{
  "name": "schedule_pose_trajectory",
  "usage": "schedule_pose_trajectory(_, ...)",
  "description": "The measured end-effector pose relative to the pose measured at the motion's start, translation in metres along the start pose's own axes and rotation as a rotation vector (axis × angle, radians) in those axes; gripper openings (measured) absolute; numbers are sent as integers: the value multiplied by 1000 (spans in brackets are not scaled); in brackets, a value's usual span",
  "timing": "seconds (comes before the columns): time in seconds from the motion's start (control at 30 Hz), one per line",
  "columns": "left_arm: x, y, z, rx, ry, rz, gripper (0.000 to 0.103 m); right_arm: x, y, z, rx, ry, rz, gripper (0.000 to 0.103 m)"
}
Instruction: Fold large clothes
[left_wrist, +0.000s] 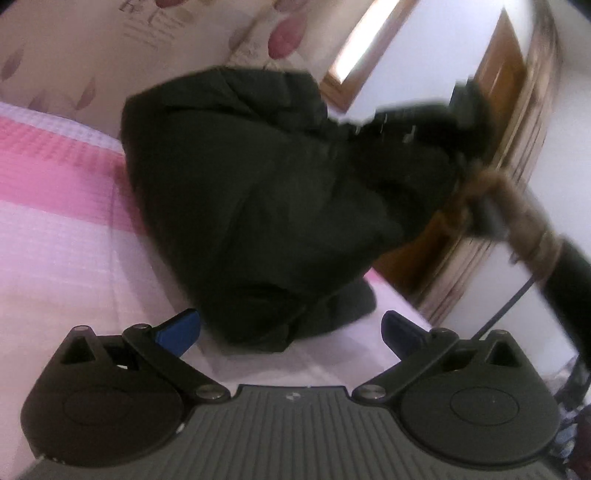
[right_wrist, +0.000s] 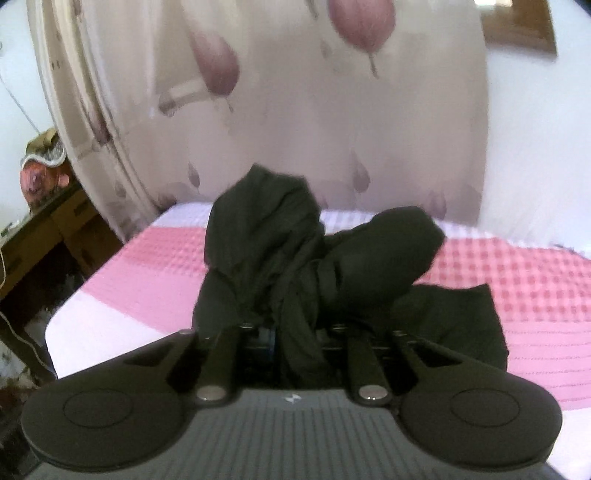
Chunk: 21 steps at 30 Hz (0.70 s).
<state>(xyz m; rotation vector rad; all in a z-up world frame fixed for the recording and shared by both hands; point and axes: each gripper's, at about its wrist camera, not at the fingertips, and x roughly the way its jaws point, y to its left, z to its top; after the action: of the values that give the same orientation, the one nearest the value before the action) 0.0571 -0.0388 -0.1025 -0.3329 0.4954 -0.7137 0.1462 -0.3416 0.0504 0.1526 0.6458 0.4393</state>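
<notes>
Right wrist view: the right gripper (right_wrist: 295, 343) is clamped on a twisted bunch of the bulky black padded coat (right_wrist: 295, 258), its jaws drawn together with cloth squeezed between them. The bunch rises from the jaws into two soft lobes, while a flatter flap of the same garment trails to the right onto the pink-and-white checked waffle bedspread (right_wrist: 517, 295). Behind stands a pale headboard printed with mauve tulip shapes (right_wrist: 295, 110); a dark wooden side table (right_wrist: 44, 236) sits at far left.

In the left wrist view, the left gripper (left_wrist: 291, 330) hangs with its blue-tipped fingers (left_wrist: 181, 330) spread wide apart, holding nothing, just short of the coat's lower edge. The coat (left_wrist: 258, 192) hangs in front of it as a rounded dark mass, its bottom touching the bedspread (left_wrist: 55, 221), its upper right corner lifted toward the blurred right gripper. A strip of brown fur trim (left_wrist: 491, 195) shows there. A wooden door (left_wrist: 498, 92) stands behind.

The coat looks thick, soft and limp, likely heavier than a shirt, with a smooth shell that may slip. A single pinch only bunches it; the free gripper would probably do best taking a firm seam or hem at the low edge, so the garment can be spread flat before folding.
</notes>
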Motion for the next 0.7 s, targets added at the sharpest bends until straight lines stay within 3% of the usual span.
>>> schedule_pose_trajectory(0.1, 34, -12, 6, 31, 63, 58, 103, 0, -3, 10, 12, -24, -13, 14)
schedule_pose_trajectory(0.23, 82, -21, 1, -19, 217, 68, 103, -4, -5, 16, 33, -54, -15, 11)
schedule_pose_trajectory(0.37, 95, -18, -5, -129, 98, 123, 99, -8, -4, 22, 46, -70, -4, 10)
schedule_pose_trajectory(0.43, 97, -11, -7, -162, 51, 171, 79, -7, -3, 24, 37, -71, -5, 10)
schedule_pose_trajectory(0.47, 97, -8, -7, -162, 41, 207, 58, -7, -3, 24, 35, -72, -8, 10)
schedule_pose_trajectory(0.5, 95, -3, -8, -177, 35, 225, 49, -6, -5, 25, 36, -73, -15, 10)
schedule_pose_trajectory(0.7, 84, 16, -1, -140, 27, 246, 45, -9, -20, 17, 57, -64, -32, 10)
